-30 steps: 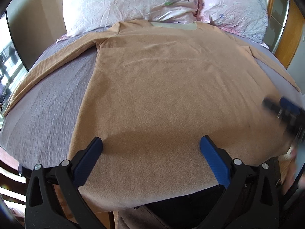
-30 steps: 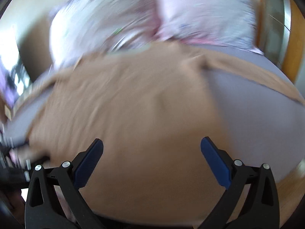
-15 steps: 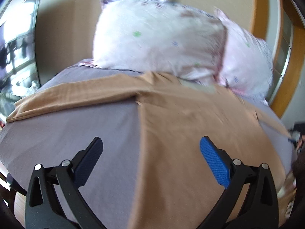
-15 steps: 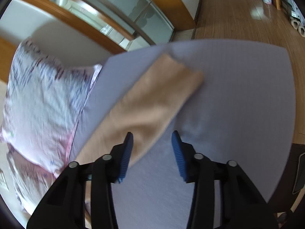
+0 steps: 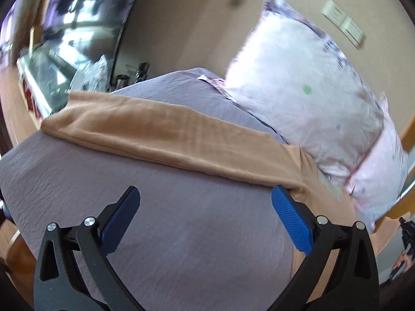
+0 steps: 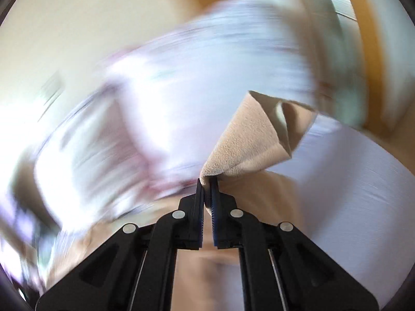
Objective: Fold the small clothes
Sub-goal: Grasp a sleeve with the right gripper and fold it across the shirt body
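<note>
A tan long-sleeved shirt lies on a grey-purple bed sheet (image 5: 181, 220). In the left wrist view its left sleeve (image 5: 160, 134) stretches flat across the sheet toward the bed's edge. My left gripper (image 5: 205, 202) is open and empty, hovering over bare sheet just in front of that sleeve, its right finger near the armpit. In the right wrist view my right gripper (image 6: 206, 184) is shut on the end of the other sleeve (image 6: 249, 147) and holds it lifted off the bed, the cuff folded over.
White and pink floral pillows (image 5: 306, 88) lean at the head of the bed behind the shirt. A window and shelf with clutter (image 5: 64, 51) are beyond the bed's left edge. The right wrist view is heavily motion-blurred.
My right gripper closed on the right sleeve end and lifted it, swinging toward the pillows. My left gripper turned left from the shirt body toward the left sleeve, staying open.
</note>
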`<state>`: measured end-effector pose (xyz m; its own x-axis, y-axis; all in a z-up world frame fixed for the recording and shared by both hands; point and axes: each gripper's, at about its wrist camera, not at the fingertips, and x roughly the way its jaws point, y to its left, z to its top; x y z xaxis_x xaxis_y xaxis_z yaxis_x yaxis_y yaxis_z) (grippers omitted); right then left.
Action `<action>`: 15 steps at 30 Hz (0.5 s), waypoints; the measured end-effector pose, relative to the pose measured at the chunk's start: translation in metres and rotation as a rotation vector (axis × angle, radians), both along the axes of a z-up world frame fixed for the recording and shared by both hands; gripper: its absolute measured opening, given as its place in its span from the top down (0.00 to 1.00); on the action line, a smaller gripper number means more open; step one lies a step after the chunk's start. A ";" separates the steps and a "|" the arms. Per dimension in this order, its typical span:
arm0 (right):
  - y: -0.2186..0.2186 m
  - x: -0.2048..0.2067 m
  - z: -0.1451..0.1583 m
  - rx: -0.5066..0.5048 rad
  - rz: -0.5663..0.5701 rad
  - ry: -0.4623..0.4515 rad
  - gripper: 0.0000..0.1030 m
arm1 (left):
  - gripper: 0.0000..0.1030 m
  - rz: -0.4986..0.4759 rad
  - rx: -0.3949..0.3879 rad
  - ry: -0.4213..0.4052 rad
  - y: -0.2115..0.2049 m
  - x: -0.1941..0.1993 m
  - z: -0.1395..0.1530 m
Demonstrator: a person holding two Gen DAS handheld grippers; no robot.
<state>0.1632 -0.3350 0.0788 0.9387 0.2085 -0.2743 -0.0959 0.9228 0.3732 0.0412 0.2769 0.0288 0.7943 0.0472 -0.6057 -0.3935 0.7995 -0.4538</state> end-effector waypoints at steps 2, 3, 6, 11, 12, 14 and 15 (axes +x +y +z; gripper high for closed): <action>0.084 0.012 0.005 -0.105 0.178 -0.001 0.95 | 0.07 0.030 -0.044 -0.005 0.013 -0.002 -0.002; 0.122 0.018 0.001 -0.144 0.261 0.015 0.95 | 0.09 0.048 -0.065 -0.002 0.019 -0.003 -0.003; 0.238 0.045 -0.038 -0.299 0.514 0.175 0.94 | 0.11 0.098 -0.107 0.013 0.034 -0.002 -0.007; 0.306 0.044 -0.080 -0.377 0.676 0.362 0.81 | 0.12 0.191 -0.200 0.030 0.062 -0.003 -0.015; 0.298 0.039 -0.074 -0.344 0.671 0.336 0.59 | 0.14 0.214 -0.228 0.042 0.069 -0.002 -0.019; 0.268 0.027 -0.060 -0.264 0.614 0.269 0.32 | 0.17 0.233 -0.250 0.034 0.076 0.000 -0.021; 0.261 0.024 -0.055 -0.246 0.596 0.250 0.29 | 0.22 0.250 -0.260 0.044 0.081 0.002 -0.022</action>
<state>0.1876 -0.0742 0.0240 0.5855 0.5735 -0.5730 -0.5516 0.7998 0.2369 0.0429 0.3576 0.0068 0.7506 0.0770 -0.6563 -0.5860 0.5364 -0.6073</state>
